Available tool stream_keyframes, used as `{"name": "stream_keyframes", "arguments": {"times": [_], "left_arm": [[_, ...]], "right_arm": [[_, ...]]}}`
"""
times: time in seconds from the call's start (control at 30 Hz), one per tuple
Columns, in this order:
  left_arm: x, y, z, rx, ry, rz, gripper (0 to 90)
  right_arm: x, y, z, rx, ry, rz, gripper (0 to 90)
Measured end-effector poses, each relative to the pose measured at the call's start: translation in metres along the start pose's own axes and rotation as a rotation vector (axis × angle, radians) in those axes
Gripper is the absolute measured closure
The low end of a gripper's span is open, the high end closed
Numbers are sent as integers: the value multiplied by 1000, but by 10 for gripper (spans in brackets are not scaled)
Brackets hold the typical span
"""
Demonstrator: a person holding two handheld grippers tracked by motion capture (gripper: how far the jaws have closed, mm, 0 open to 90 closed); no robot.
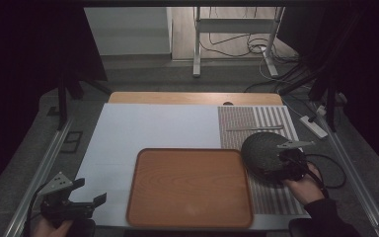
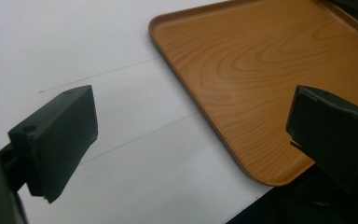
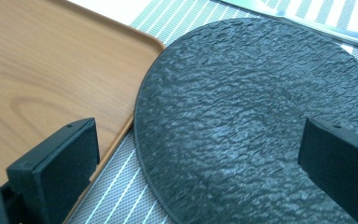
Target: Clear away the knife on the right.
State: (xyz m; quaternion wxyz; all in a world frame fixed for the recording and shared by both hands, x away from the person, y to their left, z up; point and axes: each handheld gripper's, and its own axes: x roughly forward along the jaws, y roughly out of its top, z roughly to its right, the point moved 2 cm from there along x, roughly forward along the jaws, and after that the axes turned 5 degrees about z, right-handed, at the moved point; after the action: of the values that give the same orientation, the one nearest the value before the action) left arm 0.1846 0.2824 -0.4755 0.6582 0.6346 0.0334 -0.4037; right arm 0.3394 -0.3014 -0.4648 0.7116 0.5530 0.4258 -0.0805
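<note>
Between the 2 spread jaws of the right gripper (image 3: 196,163) lies a round black plate (image 3: 256,116) with a rough, slate-like face; the jaws stand wide, 1 to each side of the plate's near part, and whether either touches it cannot be told. Seen from the high view, this right gripper (image 1: 290,165) sits at the plate's (image 1: 261,150) near right edge, the person's hand (image 1: 306,185) behind it. Under the plate is a striped grey placemat (image 3: 116,196), and beyond the plate's far rim a piece of metal cutlery (image 3: 307,23) lies across the mat. Just beside the gripper's left jaw, the plate's edge slightly overlaps the rim of a wooden tray (image 3: 51,70). Well apart from all this, the left gripper (image 1: 89,192) hovers wide open and empty over the white table sheet (image 2: 74,46), with the tray's near corner (image 2: 261,172) ahead between its jaws.
</note>
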Motion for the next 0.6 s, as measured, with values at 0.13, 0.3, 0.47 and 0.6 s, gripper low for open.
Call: {"name": "stream_keyframes", "arguments": {"times": [0.13, 0.3, 0.47, 0.6], "left_arm": [[-1, 0, -1, -9, -2, 10, 30], [-1, 0, -1, -16, 3, 14, 29], [-5, -1, -3, -36, -5, 52, 26], [-5, -1, -3, -39, -4, 57, 25]], "right_arm": [[5, 2, 7, 14, 1, -1, 0], [9, 4, 12, 23, -2, -4, 0], [17, 10, 18, 18, -7, -10, 0], [22, 14, 23, 20, -17, -13, 0]]}}
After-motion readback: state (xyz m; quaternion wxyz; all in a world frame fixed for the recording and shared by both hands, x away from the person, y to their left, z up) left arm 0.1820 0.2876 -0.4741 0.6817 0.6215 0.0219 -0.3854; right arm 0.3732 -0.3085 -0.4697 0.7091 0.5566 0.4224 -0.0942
